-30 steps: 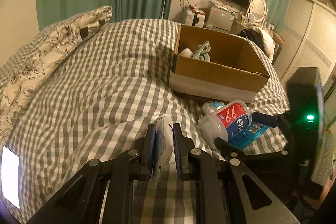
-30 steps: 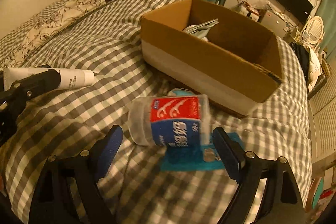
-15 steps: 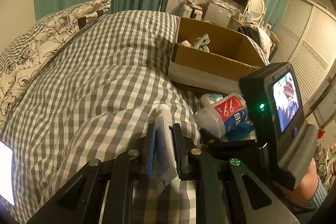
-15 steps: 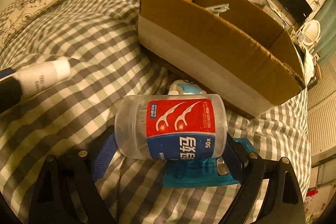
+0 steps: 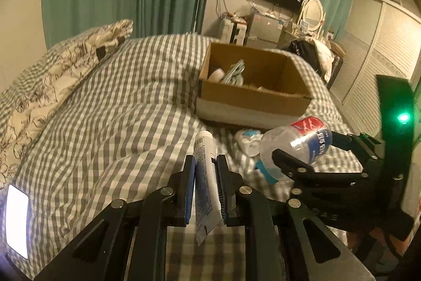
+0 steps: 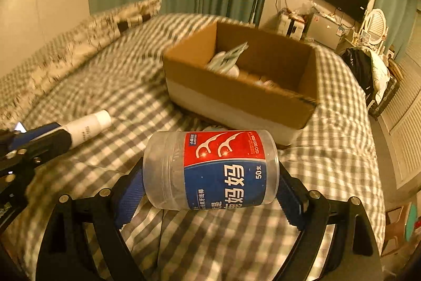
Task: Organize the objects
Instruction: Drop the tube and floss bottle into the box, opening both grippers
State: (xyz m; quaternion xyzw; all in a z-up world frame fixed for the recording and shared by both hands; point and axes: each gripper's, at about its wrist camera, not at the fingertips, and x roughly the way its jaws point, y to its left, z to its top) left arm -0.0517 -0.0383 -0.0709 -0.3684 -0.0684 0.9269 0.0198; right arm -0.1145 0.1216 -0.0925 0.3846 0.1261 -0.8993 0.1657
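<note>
Floss-pick jar (image 6: 210, 170), lying sideways, is pinched end to end in the right gripper (image 6: 210, 191) above the checked bedspread (image 6: 131, 86), while the left gripper (image 5: 205, 191) clamps a white tube (image 5: 206, 175). Beyond sits the cardboard box (image 6: 236, 99); that smooth round jar could roll out before reaching it.

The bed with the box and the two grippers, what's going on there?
A person is tidying toiletries off a checked bedspread with two handheld grippers. The left gripper is shut on a white tube. The right gripper clamps a clear floss pick jar by its ends, lifted off the bed. The open cardboard box ahead already holds some items.
</note>
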